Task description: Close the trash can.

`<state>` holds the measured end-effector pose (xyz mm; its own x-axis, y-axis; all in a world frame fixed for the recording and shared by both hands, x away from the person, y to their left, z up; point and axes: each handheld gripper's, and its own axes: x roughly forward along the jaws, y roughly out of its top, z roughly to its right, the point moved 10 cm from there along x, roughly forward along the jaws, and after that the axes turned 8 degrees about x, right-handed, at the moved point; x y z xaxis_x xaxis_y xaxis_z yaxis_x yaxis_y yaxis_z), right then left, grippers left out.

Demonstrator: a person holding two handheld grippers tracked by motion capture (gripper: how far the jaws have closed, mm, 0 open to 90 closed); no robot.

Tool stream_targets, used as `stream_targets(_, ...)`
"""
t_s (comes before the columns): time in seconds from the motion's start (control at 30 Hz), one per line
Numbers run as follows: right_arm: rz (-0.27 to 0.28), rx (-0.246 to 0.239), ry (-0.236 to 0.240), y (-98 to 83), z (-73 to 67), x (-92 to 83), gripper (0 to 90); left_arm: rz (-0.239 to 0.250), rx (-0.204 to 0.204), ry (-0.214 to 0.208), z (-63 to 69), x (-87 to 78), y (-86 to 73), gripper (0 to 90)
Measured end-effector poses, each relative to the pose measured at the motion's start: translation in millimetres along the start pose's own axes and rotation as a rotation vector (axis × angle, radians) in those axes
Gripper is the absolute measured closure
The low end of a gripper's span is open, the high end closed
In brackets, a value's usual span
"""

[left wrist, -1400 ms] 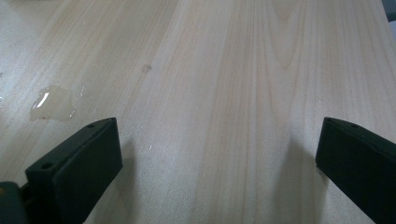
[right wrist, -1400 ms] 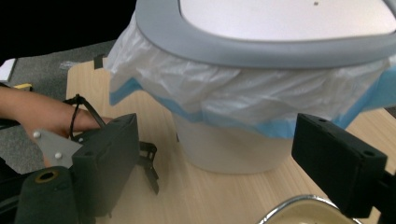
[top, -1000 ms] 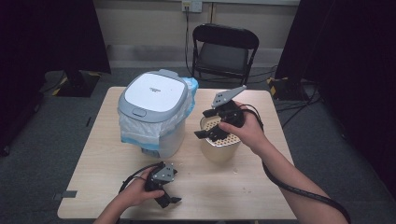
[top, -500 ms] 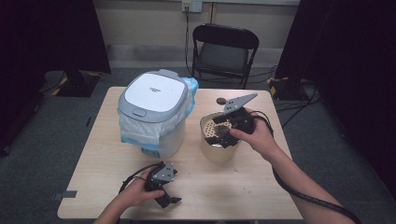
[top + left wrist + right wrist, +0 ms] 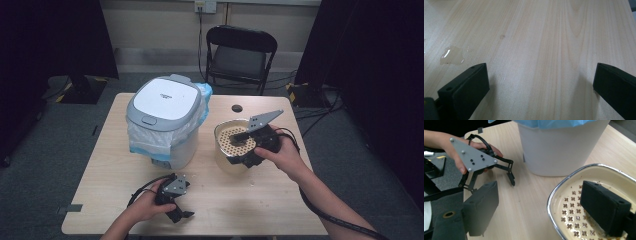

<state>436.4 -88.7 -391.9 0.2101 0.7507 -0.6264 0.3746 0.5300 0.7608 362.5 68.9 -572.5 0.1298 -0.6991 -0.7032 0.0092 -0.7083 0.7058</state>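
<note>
Here, right tongs [image 5: 544, 207] astride perforated basket [image 5: 571, 202] rim, one jaw inside, one outside.

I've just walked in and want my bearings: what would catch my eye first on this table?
A big white lidded bin lined with a blue bag stands at the table's left rear. To its right sits a cream perforated basket, with the right gripper straddling its near rim, one jaw inside. The left gripper rests open by the front edge.

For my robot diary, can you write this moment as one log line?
right gripper: open, straddling rim of perforated bowl | left gripper: open, over bare table | lidded bin: beside bowl
</note>
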Motion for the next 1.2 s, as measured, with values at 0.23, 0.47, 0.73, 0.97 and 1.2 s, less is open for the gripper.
stream_targets(0.23,0.003,0.014,0.009,-12.3,-1.0,-1.3,14.9,0.000,0.000,0.000,0.0,0.0,0.0,0.0)
stream_targets(0.47,0.011,0.021,0.011,-23.4,-2.1,-2.3,14.9,0.000,0.000,0.000,0.0,0.0,0.0,0.0)
stream_targets(0.73,0.009,0.039,0.012,-40.1,-1.4,-3.5,14.9,0.001,0.000,0.001,0.0,0.0,0.1,0.0)
stream_targets(0.97,0.014,0.058,0.017,-51.8,-1.8,-3.5,14.9,0.000,0.000,0.000,0.0,0.0,0.0,0.0)
stream_targets(1.2,0.017,0.075,0.018,-66.5,-0.1,-2.1,14.9,0.001,-0.001,0.000,0.0,0.0,0.1,0.0)
